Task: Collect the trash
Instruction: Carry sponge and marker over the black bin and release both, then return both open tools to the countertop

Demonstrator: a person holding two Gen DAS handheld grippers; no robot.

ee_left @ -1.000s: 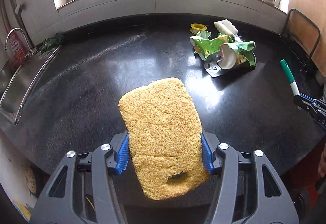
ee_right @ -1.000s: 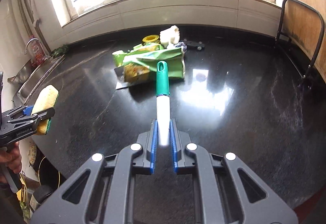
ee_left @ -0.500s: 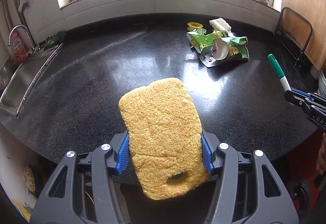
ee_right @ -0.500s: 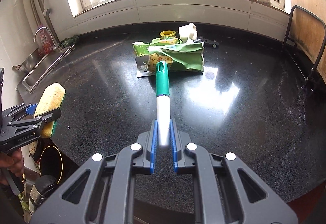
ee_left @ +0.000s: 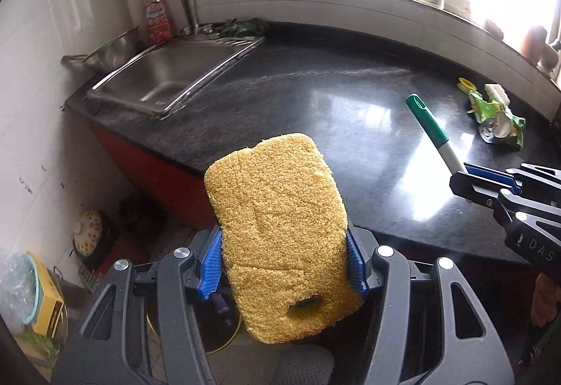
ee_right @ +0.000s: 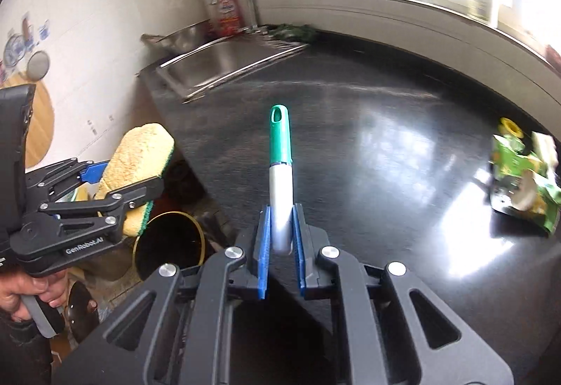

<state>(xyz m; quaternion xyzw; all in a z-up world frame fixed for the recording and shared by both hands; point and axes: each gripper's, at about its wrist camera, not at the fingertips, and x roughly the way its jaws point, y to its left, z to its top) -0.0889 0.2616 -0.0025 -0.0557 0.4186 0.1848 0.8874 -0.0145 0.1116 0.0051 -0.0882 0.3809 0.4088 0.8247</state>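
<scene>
Both views swung left versus earlier. Left gripper (ee_left: 284, 266) jaws clamped on sponge (ee_left: 280, 220), right gripper (ee_right: 280, 245) on marker (ee_right: 280, 174), off counter (ee_right: 350, 146) edge; wrapper pile (ee_right: 522, 174) now far right.

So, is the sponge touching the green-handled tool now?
Apart. In the left wrist view, bare black counter shows between the sponge, clamped in the left gripper, and the green-handled tool, held by the right gripper.
</scene>
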